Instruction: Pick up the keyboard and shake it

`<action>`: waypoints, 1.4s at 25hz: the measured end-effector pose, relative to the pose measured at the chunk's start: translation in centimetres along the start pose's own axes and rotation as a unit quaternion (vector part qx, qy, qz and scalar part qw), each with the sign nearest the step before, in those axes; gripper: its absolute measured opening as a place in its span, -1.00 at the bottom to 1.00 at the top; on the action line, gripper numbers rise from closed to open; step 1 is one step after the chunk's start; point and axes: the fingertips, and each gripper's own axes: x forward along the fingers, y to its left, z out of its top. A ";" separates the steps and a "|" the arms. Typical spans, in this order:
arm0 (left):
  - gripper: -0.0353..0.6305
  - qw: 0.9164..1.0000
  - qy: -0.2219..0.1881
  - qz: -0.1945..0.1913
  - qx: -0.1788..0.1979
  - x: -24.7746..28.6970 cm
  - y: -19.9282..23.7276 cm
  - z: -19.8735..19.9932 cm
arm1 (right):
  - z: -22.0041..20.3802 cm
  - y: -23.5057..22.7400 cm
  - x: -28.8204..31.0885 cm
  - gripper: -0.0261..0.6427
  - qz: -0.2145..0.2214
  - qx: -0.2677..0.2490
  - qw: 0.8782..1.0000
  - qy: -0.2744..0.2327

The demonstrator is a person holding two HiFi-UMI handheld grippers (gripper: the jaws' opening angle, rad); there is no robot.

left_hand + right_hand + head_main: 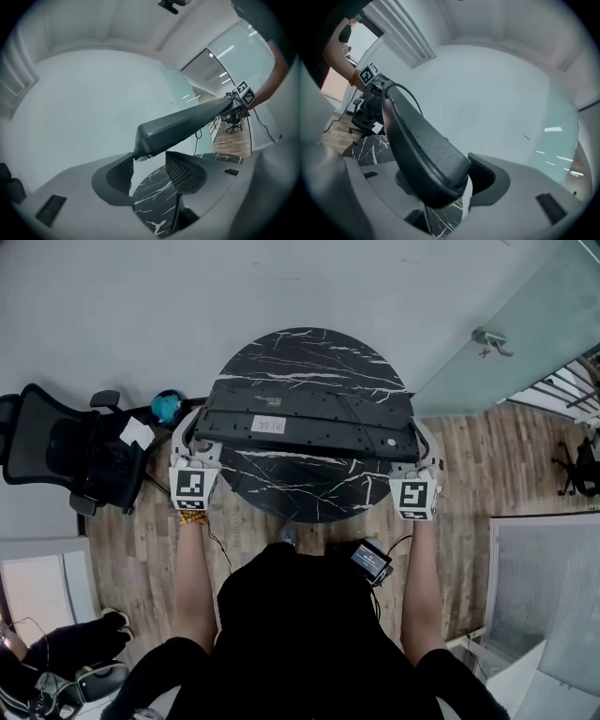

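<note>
Spanning the middle of the head view above the round marble table point(309, 357), the keyboard point(305, 423) is held underside-up (label showing). Left gripper point(190, 442) and right gripper point(422, 451) each clamp a short end, jaws wide. It looks stiff, light, probably slippery plastic, so end grips suit it.

matt black plastic keyboard point(305, 425), glossy black marble-look table point(300, 357), wood-plank floor point(469, 465), frosted glass panel point(506, 324)
</note>
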 end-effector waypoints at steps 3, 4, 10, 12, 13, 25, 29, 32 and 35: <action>-0.24 1.000 0.000 0.000 0.008 0.1 0.3 0.4 | 0.2 0.0 0.0 -0.27 0.002 0.018 1.000 -0.005; -0.24 1.000 0.000 0.000 0.007 0.0 0.4 0.4 | 0.2 0.1 0.1 -0.26 0.007 0.022 1.000 -0.005; -0.24 1.000 -0.022 -0.018 -0.001 -0.6 0.1 1.0 | -0.4 0.9 -0.4 -0.26 0.064 0.074 0.995 -0.015; -0.16 0.999 -0.032 -0.031 -0.001 -0.7 0.0 1.4 | -0.6 1.3 -0.7 -0.25 0.094 0.104 0.990 -0.026; -0.15 0.999 -0.035 -0.036 -0.003 -0.8 0.1 1.5 | -0.6 1.4 -0.9 -0.26 0.108 0.121 0.986 -0.034; -0.11 0.989 -0.054 -0.109 -0.087 -1.2 -0.5 1.0 | -2.1 2.0 -1.5 -0.28 0.229 0.348 0.908 -0.053; -0.11 0.988 -0.049 -0.116 -0.093 -1.3 -0.7 0.6 | -2.7 2.4 -1.4 -0.28 0.238 0.370 0.897 -0.037; -0.11 0.988 -0.044 -0.113 -0.091 -1.3 -0.5 0.4 | -2.6 2.7 -1.2 -0.28 0.236 0.362 0.901 -0.033; -0.11 0.989 -0.043 -0.106 -0.089 -1.3 -0.3 0.1 | -2.3 2.7 -1.2 -0.28 0.224 0.318 0.921 -0.041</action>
